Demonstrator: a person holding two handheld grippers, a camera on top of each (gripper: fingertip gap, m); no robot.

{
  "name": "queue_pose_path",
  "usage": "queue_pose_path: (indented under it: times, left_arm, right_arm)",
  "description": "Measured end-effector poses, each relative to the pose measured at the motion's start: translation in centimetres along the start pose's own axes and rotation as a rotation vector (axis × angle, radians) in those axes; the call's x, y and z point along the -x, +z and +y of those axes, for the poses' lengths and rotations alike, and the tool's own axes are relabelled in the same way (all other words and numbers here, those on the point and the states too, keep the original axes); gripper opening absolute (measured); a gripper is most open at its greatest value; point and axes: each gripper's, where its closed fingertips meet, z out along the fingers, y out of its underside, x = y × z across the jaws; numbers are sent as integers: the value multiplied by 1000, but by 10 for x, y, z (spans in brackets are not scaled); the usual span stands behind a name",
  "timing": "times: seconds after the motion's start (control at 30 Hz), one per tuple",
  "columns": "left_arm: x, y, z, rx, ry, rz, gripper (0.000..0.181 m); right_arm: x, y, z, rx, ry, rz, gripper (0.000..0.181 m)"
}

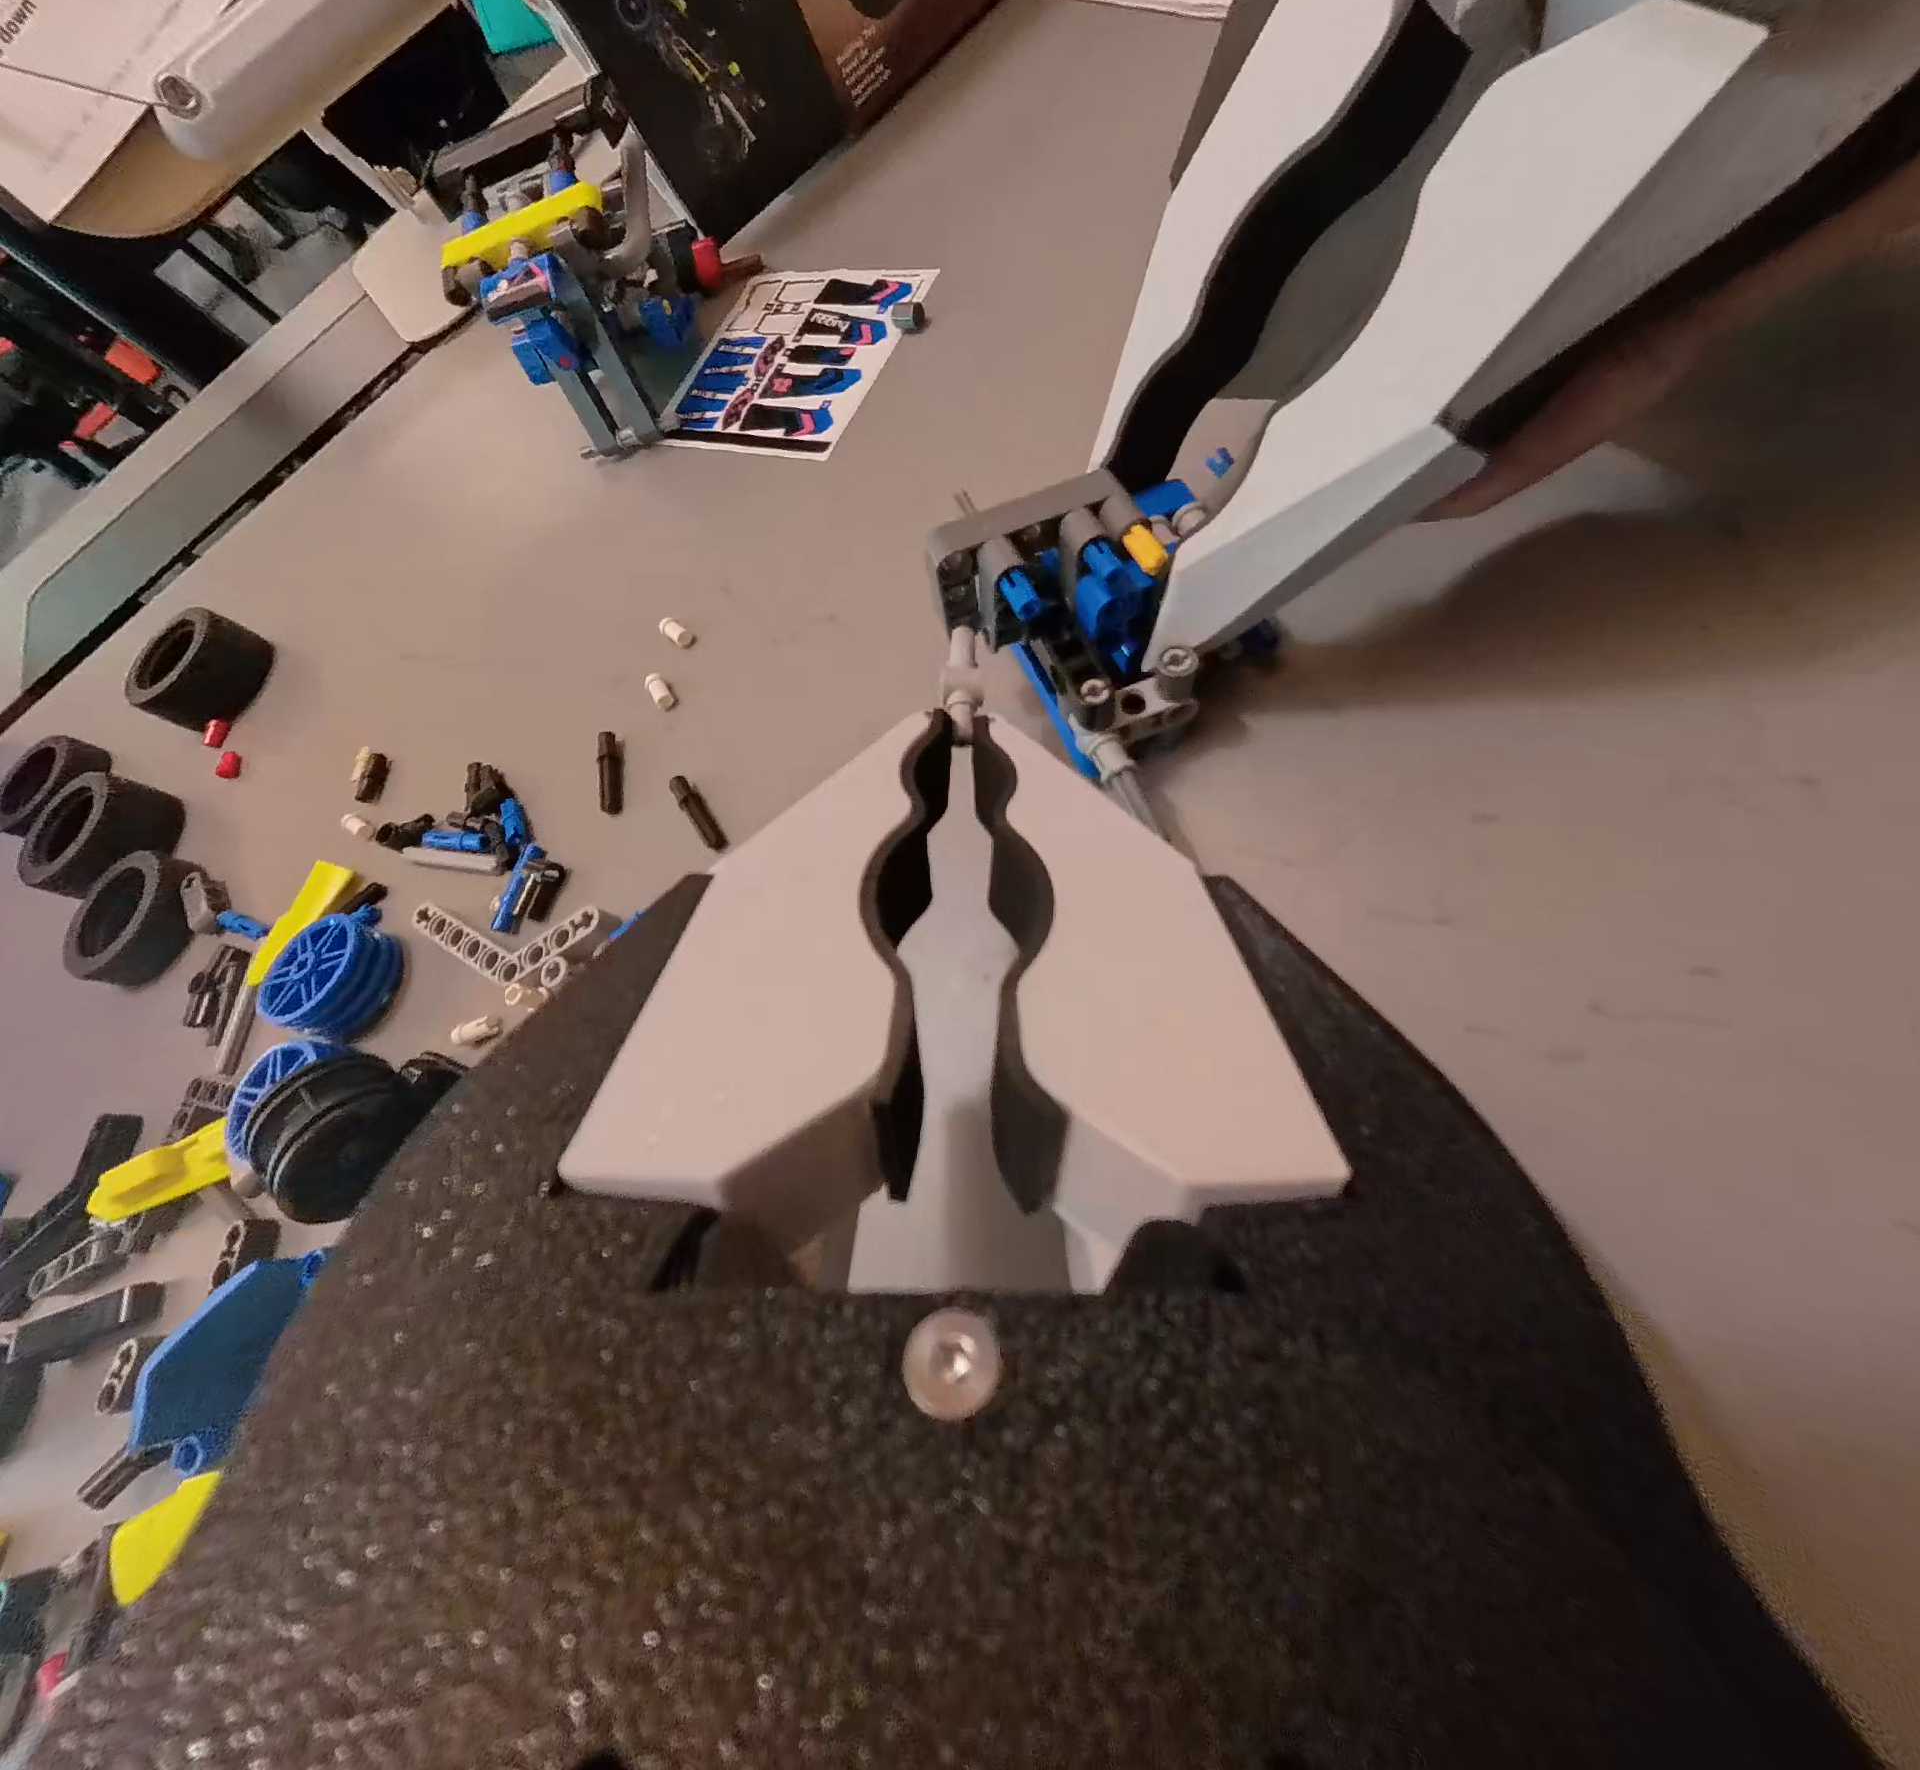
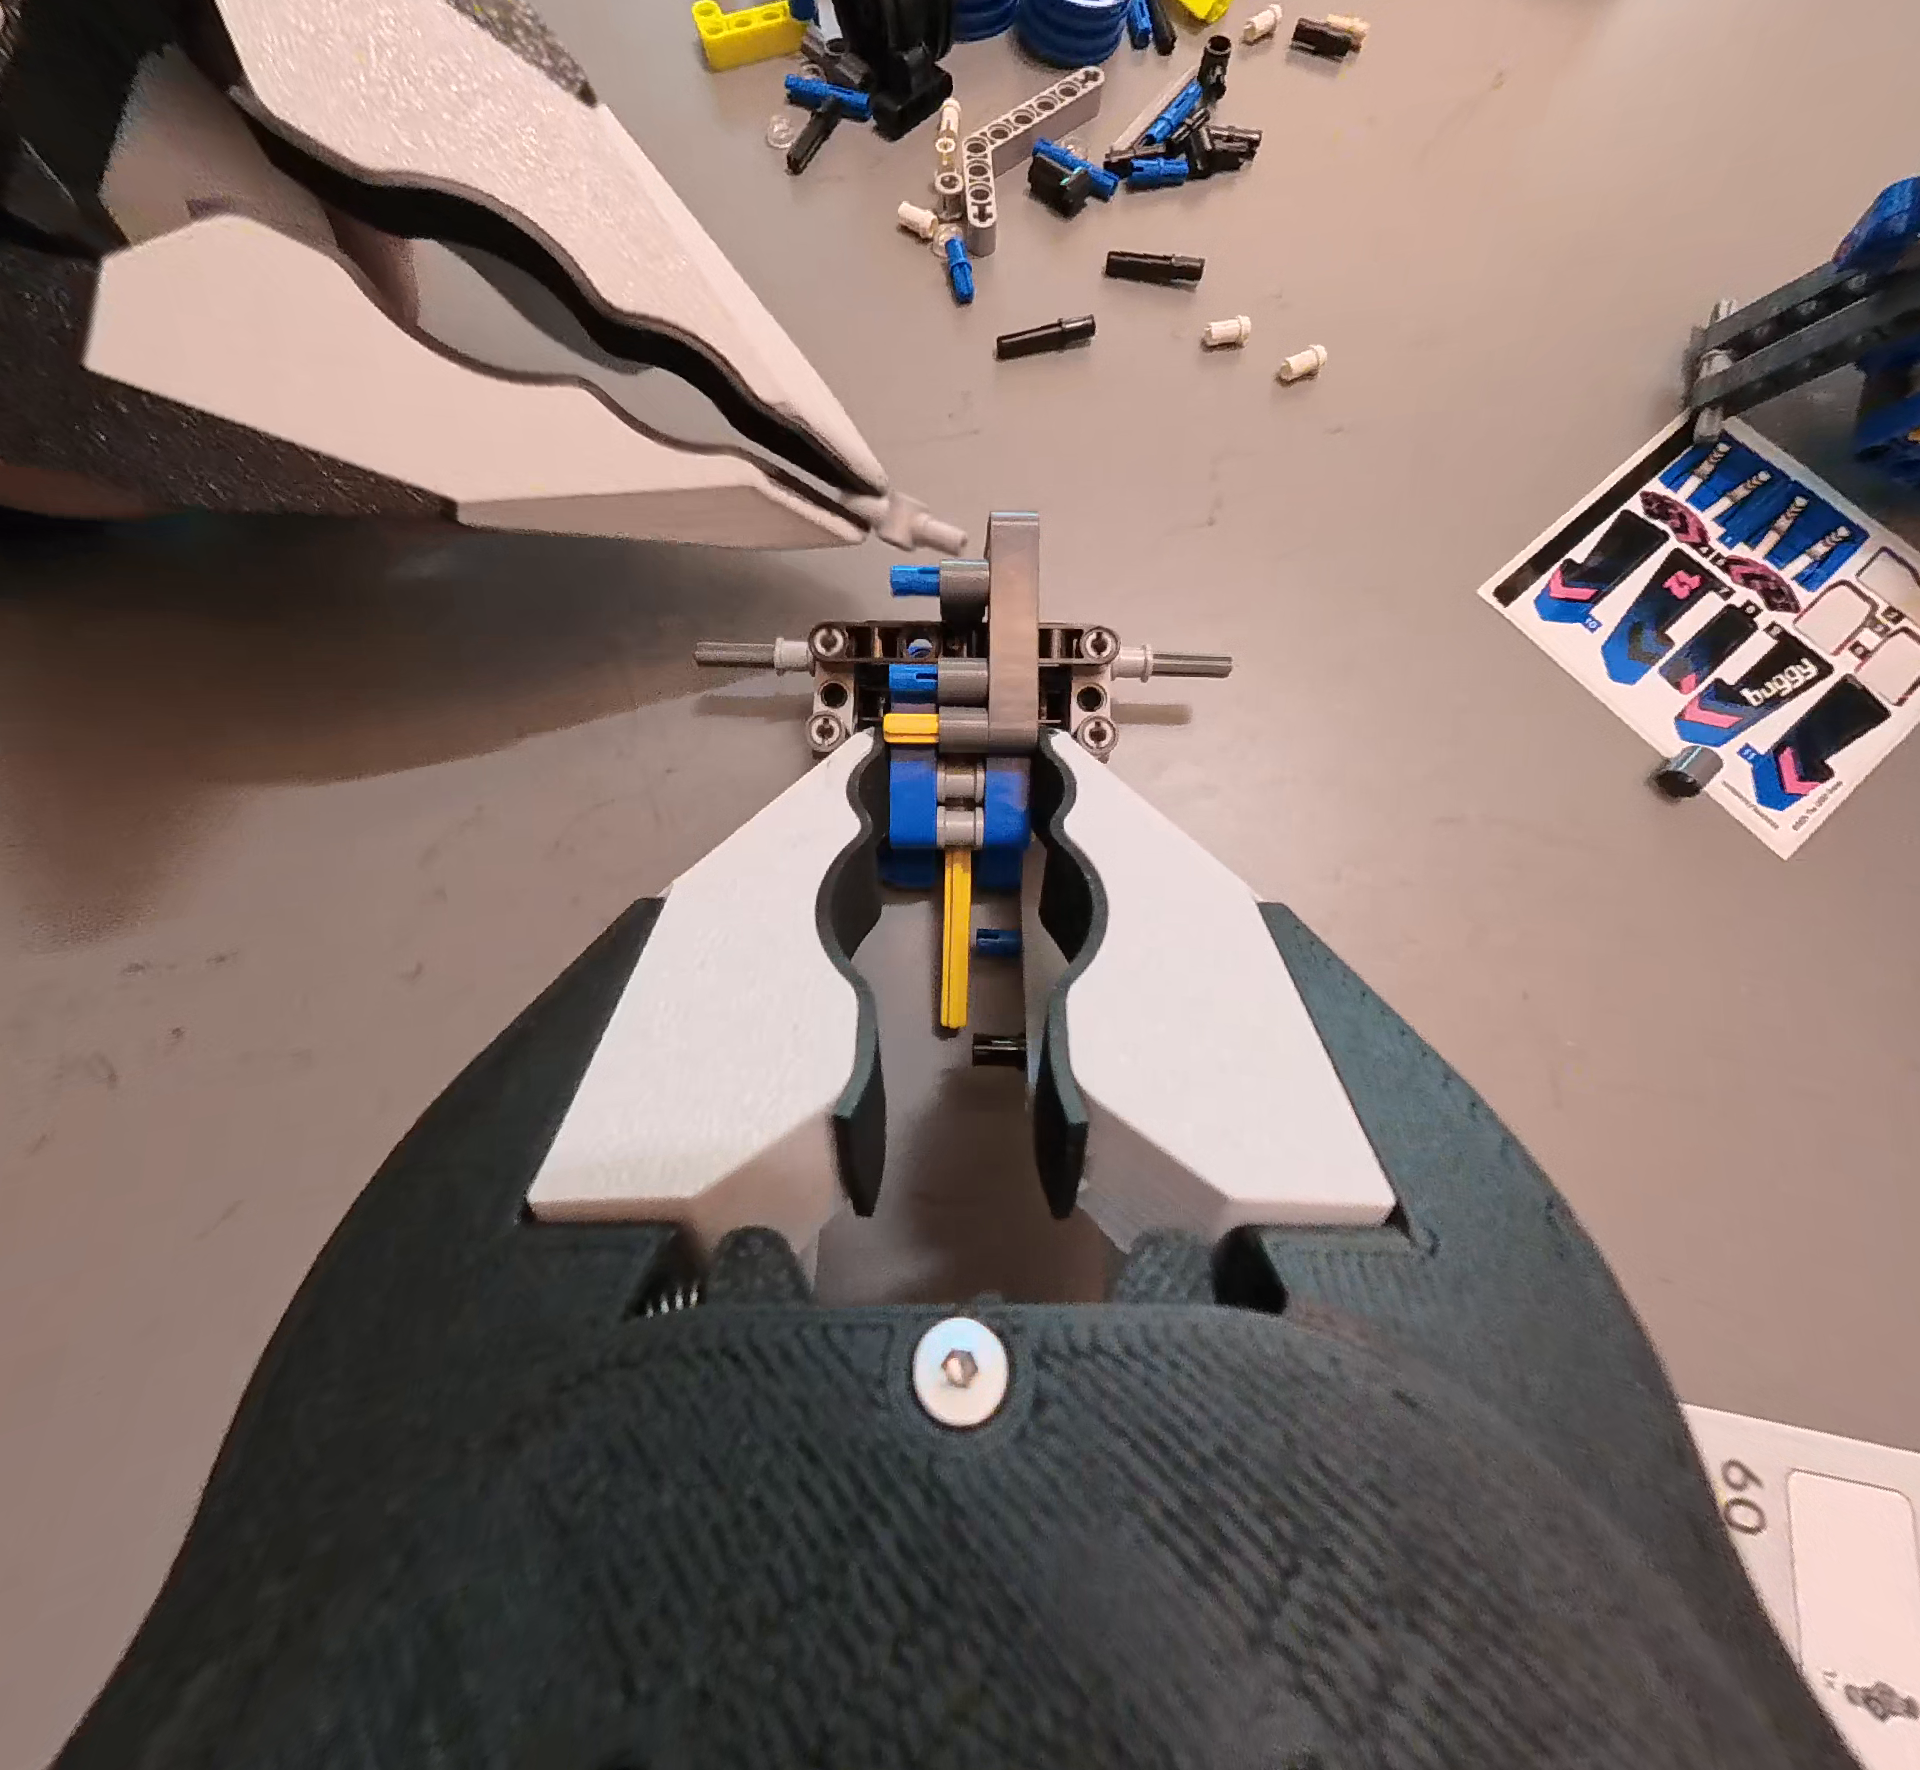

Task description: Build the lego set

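A small blue and grey lego sub-assembly (image 2: 1006, 619) with axles sticking out both sides stands on the grey table (image 2: 312, 889). My right gripper (image 2: 956, 749) is shut on its blue rear block. My left gripper (image 1: 961, 721) is shut on a small light grey pin (image 1: 960, 681), whose free end points at the assembly (image 1: 1039, 577) and sits just short of it. In the right wrist view the left gripper (image 2: 871, 515) comes in from the upper left, and the pin (image 2: 925, 531) is close to the top of the grey upright beam. The right gripper (image 1: 1153, 557) shows at the upper right in the left wrist view.
Loose parts lie scattered to the left: black tyres (image 1: 197, 671), blue wheels (image 1: 327, 977), black and tan pins (image 1: 608, 770), yellow and blue panels. A second part-built model (image 1: 561, 286) and a sticker sheet (image 1: 800, 364) sit farther back, by the dark box (image 1: 707, 6). A paper sheet (image 2: 1849, 1564) lies at the lower right. One gripper's finger ends stand about 4 cm off the other's.
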Motion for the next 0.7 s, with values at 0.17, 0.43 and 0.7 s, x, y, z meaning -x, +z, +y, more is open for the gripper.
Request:
queue_pose_path:
  times: [0.17, 0.43, 0.7]
  left_arm:
    - [-1, 3, 2, 24, -3, -1, 1]
    - [-2, 7, -1, 32, -37, 0, 1]
    - [-1, 6, -7, -9, -10, -22, 1]
  right_arm:
    - [1, 1, -1, -11, -11, 16, 25]
    - [0, 1, -1, -13, -6, 41, 26]
    - [-1, 1, 1, 11, -62, 82, 26]
